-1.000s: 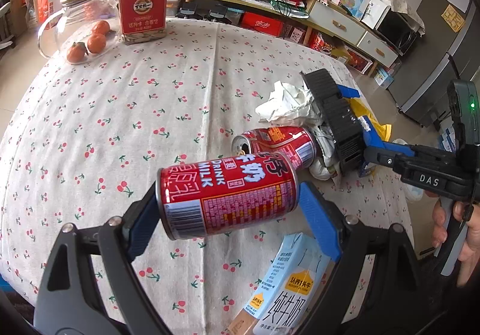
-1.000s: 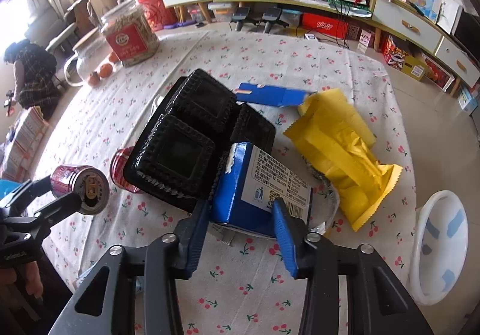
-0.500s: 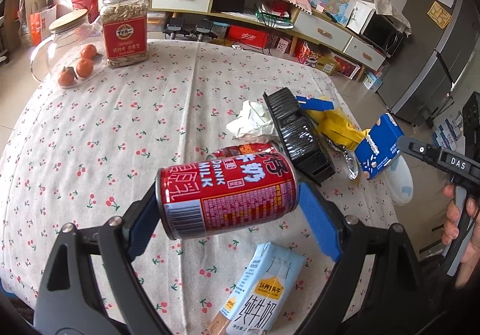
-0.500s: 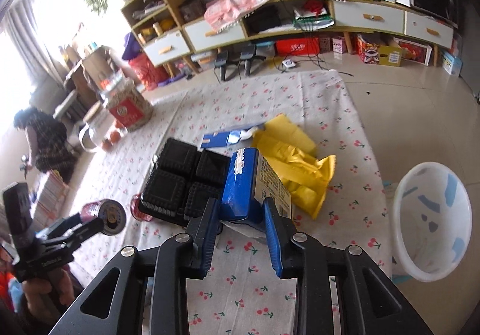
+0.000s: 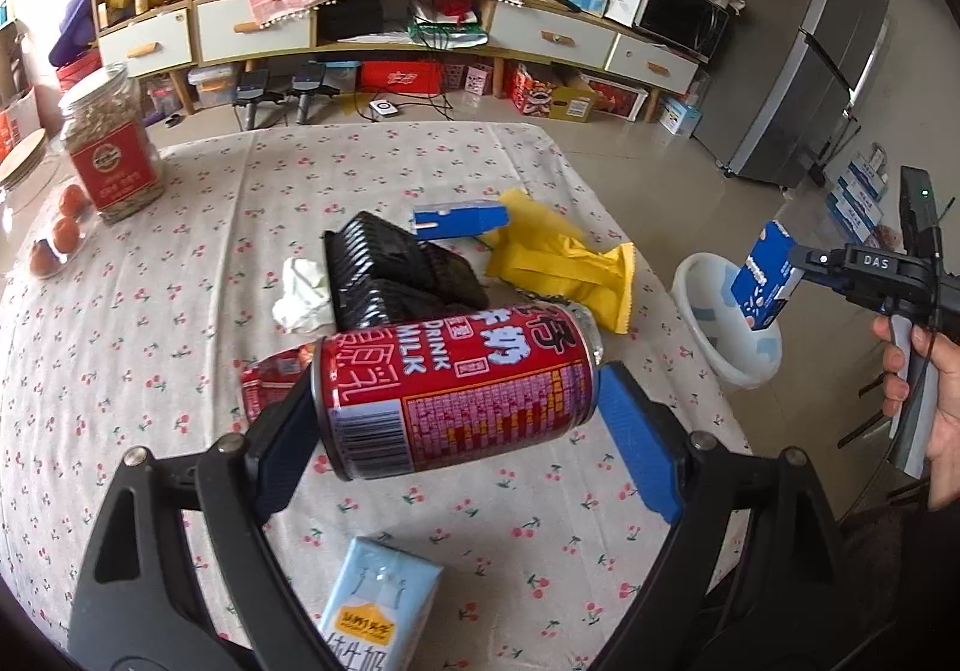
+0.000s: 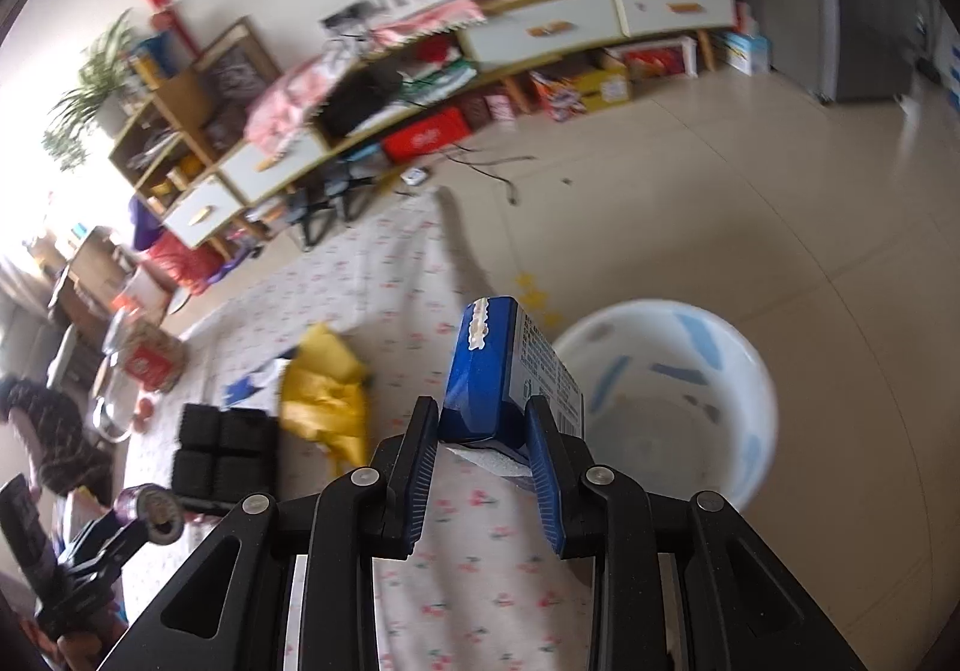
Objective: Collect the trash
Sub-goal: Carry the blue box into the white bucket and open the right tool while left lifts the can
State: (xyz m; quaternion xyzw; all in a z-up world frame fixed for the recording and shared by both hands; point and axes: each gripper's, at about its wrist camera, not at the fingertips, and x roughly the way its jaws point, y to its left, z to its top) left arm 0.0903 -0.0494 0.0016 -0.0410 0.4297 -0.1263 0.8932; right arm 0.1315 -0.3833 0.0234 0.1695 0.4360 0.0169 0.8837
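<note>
Left gripper (image 5: 456,407) clamps a red milk can (image 5: 459,389) lengthwise, jaws wide, above the cherry-print table (image 5: 180,275). Right gripper (image 6: 483,461) pinches a blue carton (image 6: 510,377) (jaws narrow, pads on both faces), held beside the table edge, near the white bin (image 6: 762,401) on the floor.
</note>
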